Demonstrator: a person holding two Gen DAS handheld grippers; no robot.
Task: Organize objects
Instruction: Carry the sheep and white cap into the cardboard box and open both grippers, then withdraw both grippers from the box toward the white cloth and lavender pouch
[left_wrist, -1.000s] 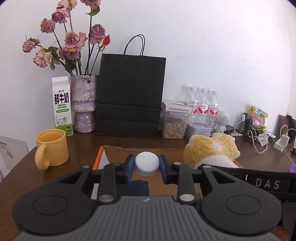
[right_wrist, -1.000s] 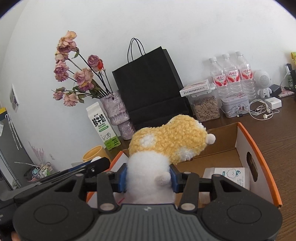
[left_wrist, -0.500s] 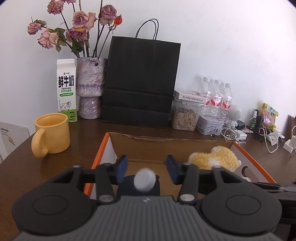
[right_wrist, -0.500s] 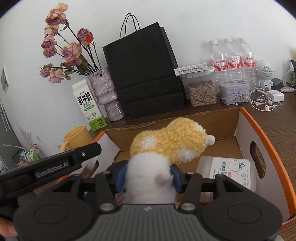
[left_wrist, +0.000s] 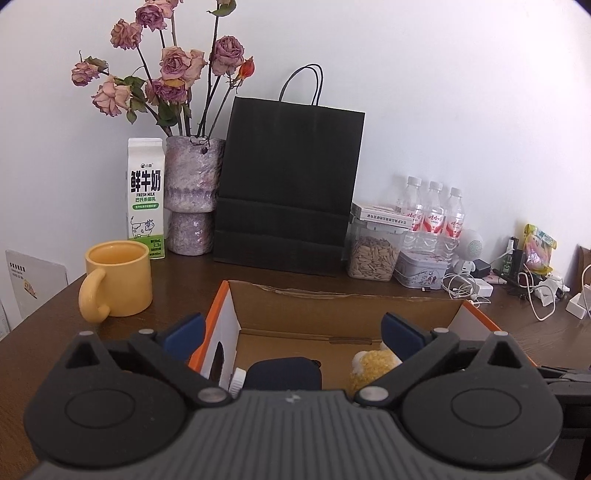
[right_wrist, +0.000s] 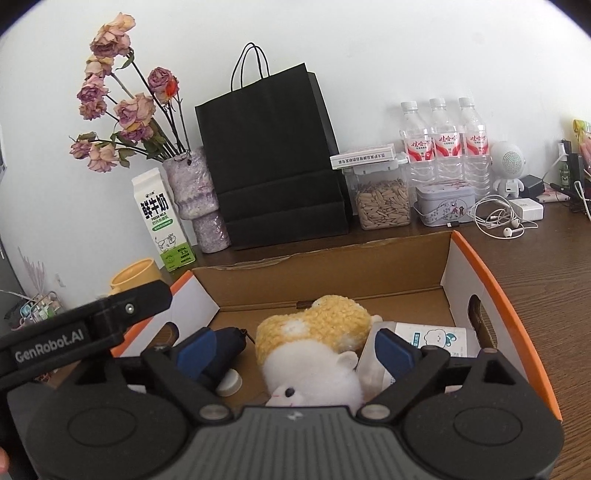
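An orange-edged cardboard box (right_wrist: 495, 284) sits on the brown table. Inside it lie a yellow and white plush toy (right_wrist: 317, 347), a dark blue pouch (right_wrist: 225, 350), a white round cap (right_wrist: 229, 384) and a white printed packet (right_wrist: 432, 338). My right gripper (right_wrist: 293, 349) hangs over the box, its jaws opening; the plush lies between them, free of the pads. My left gripper (left_wrist: 291, 332) is also opening over the box (left_wrist: 332, 306) with nothing between its fingers; the pouch (left_wrist: 282, 373), the cap (left_wrist: 236, 380) and the plush (left_wrist: 373, 363) lie below it.
Behind the box stand a black paper bag (left_wrist: 291, 184), a vase of dried roses (left_wrist: 192, 195), a milk carton (left_wrist: 145, 199) and a yellow mug (left_wrist: 116, 280). A seed jar (left_wrist: 373, 254), a tin, three water bottles (left_wrist: 432, 218) and cables fill the back right.
Both grippers opened. The left one let go of the white cap, which dropped into the box. The right one released the plush, which now lies in the box.
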